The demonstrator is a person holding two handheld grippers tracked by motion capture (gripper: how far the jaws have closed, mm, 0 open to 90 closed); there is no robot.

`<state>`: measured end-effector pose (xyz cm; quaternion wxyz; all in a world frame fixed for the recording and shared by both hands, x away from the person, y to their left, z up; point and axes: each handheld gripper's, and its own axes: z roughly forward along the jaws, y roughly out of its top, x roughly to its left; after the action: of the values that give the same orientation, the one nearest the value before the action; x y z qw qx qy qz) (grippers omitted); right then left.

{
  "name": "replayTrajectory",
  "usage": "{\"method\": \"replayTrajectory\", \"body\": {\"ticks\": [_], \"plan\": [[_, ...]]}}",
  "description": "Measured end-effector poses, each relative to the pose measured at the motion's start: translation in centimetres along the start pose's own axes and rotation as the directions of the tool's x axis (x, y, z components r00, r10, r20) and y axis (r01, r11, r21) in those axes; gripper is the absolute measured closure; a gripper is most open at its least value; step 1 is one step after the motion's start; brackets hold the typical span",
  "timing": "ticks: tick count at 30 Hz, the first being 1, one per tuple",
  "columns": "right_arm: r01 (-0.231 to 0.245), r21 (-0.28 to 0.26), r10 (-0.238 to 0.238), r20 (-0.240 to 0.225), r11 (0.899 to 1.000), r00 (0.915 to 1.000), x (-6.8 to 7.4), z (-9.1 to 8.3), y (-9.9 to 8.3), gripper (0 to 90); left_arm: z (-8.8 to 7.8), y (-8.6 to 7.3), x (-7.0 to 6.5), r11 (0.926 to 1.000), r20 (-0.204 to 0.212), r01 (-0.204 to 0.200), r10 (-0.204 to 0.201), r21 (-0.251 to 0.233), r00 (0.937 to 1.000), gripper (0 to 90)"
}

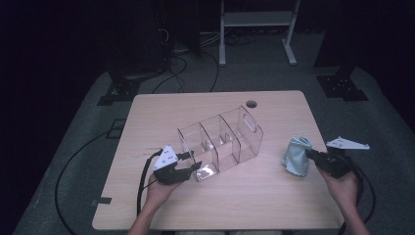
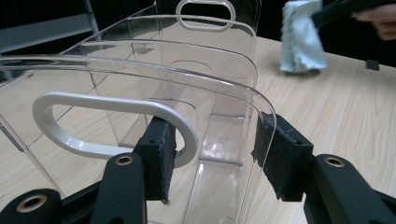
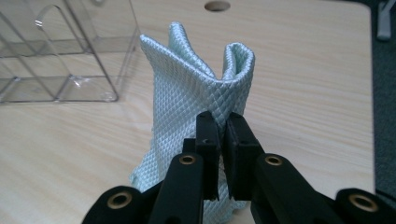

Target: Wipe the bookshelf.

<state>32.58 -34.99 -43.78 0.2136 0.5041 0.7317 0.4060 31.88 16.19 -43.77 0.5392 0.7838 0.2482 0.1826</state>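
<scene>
A clear plastic organizer with three compartments and a white-rimmed handle slot at each end lies at the middle of the table. My left gripper is at its near end, open. In the left gripper view the pads stand wide apart just behind the end wall and its white handle rim, not pinching it. A pale blue waffle cloth hangs bunched at the right, a little above the table. My right gripper is shut on the cloth's upper fold. The organizer's corner lies to its left.
The wooden table has a round cable hole near its far edge. A white metal frame stands on the floor behind it. Cables trail on the dark floor at the left. Bare tabletop lies between organizer and cloth.
</scene>
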Motion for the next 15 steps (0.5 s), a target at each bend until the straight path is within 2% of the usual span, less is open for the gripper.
{"method": "replayTrajectory", "body": {"ticks": [3, 4, 5, 8, 10, 15], "plan": [[-0.01, 0.014, 0.01, 0.018, 1.0, 0.9998, -0.4, 1.1, 0.4, 77.1, 0.0, 0.0, 0.0, 1.0, 0.001, 0.001, -0.001, -0.003, 1.0, 48.5], [-0.022, 0.007, 0.022, 0.033, 1.0, 0.9992, -0.8, 1.9, 0.9, 70.7, 0.0, 0.0, 0.1, 1.0, 0.002, 0.002, -0.002, -0.004, 1.0, 48.5], [-0.029, 0.004, 0.029, 0.036, 1.0, 0.9989, -0.8, 2.0, 1.0, 70.3, 0.0, 0.0, 0.1, 1.0, 0.002, 0.001, -0.001, -0.003, 1.0, 48.4], [-0.055, -0.003, 0.055, 0.005, 0.998, 0.9985, -0.8, 2.2, 1.3, 70.0, 0.0, 0.0, 0.1, 1.0, 0.001, 0.001, -0.001, -0.003, 1.0, 48.5], [-0.033, -0.019, 0.033, -0.03, 0.999, 0.999, 0.1, 2.6, 1.8, 67.7, 0.0, 0.0, 0.1, 1.0, -0.002, 0.002, -0.002, -0.001, 1.0, 48.4], [-0.019, -0.031, 0.015, -0.106, 0.999, 0.9943, 1.4, 3.5, 2.5, 64.8, -0.1, 0.1, -0.1, 1.0, -0.02, 0.001, -0.001, 0.004, 0.9998, 48.2]]}}
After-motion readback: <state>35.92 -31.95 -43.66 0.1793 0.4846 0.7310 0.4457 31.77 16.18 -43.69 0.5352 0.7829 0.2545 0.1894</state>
